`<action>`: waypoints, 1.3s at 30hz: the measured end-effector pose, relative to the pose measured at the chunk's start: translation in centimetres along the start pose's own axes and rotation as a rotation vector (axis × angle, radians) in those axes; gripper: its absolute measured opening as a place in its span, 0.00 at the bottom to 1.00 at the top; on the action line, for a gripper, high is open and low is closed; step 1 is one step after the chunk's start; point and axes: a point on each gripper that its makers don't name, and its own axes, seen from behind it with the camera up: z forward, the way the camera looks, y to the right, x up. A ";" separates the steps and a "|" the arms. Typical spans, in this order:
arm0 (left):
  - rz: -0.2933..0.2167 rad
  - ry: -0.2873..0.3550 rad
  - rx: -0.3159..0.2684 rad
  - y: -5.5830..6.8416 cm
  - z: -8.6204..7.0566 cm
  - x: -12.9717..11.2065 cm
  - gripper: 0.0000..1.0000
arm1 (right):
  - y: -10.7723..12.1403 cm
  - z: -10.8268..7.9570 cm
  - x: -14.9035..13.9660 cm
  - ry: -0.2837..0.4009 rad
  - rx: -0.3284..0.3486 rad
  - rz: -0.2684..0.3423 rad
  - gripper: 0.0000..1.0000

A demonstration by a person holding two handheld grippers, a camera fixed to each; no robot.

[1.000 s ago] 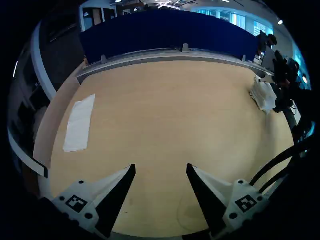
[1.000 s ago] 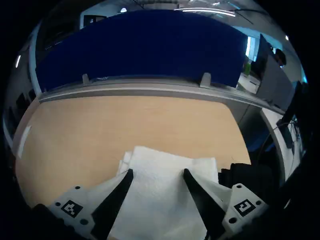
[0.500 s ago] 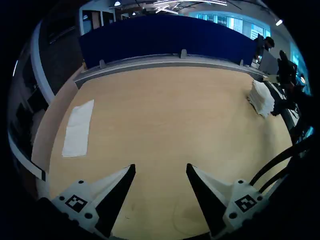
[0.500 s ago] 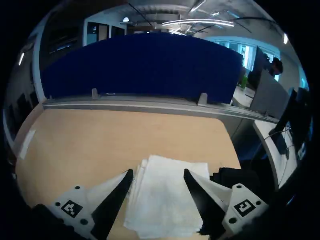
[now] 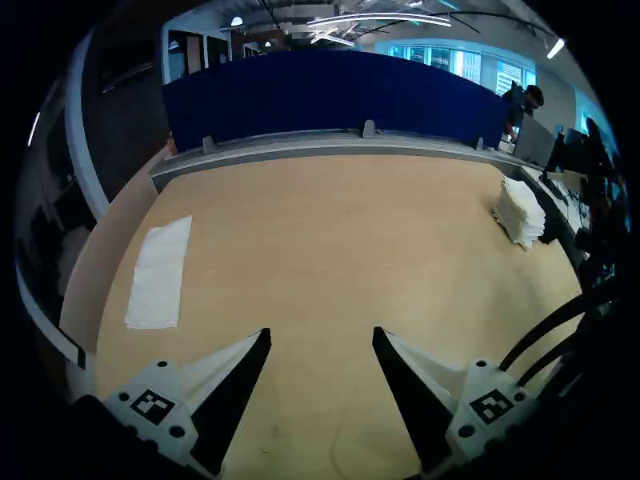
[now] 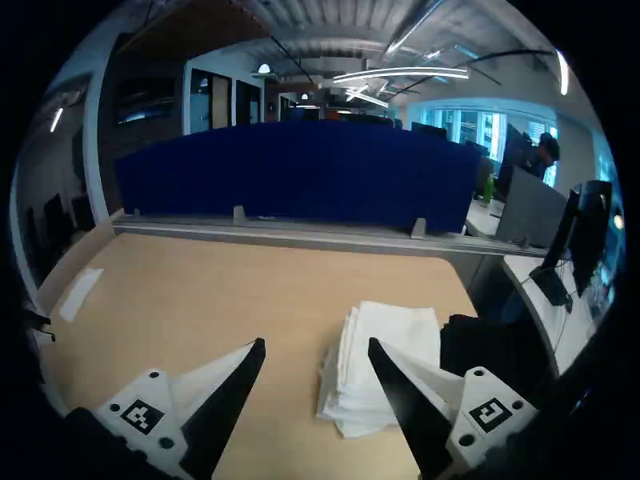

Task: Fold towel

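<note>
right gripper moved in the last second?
Yes. The right gripper has lifted and drawn back from the towel stack on the table; the stack now looks smaller and farther.

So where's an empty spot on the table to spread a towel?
The wide middle of the table, between the flat towel and the towel stack, is bare. It's crowded by the stack, where a dark object sits beside it.

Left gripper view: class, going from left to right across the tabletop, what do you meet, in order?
Flat white towel → bare stretch of wooden table → stack of folded towels near the table's right edge.
</note>
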 end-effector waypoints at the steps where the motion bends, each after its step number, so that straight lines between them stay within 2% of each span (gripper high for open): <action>1: -0.001 0.007 -0.002 -0.1 0.0 0.2 0.94 | -0.7 -0.7 -0.1 0.010 0.002 0.003 1.00; 8: -0.009 0.078 -0.011 -0.4 0.2 2.1 0.94 | -5.6 -5.4 -0.6 0.087 0.014 0.027 1.00; 17: -0.023 0.173 -0.004 -0.7 0.2 4.0 0.94 | -9.8 -8.0 -1.1 0.192 0.012 0.036 1.00; 23: -0.063 0.242 0.009 -1.3 -0.1 5.4 0.94 | -11.1 -8.6 -0.3 0.262 0.014 0.040 1.00; 27: -0.082 0.313 0.032 -2.0 -0.5 6.6 0.94 | -11.5 -8.6 0.0 0.305 0.013 0.050 1.00; 32: -0.094 0.395 0.058 -2.7 -0.9 7.7 0.94 | -13.2 -8.9 0.5 0.359 0.033 0.054 1.00; 35: -0.096 0.444 0.057 -3.0 -1.0 8.3 0.94 | -14.2 -9.1 0.6 0.376 0.039 0.051 1.00; 39: -0.092 0.512 0.058 -3.2 -1.2 9.2 0.94 | -15.4 -8.7 0.2 0.355 0.050 0.039 1.00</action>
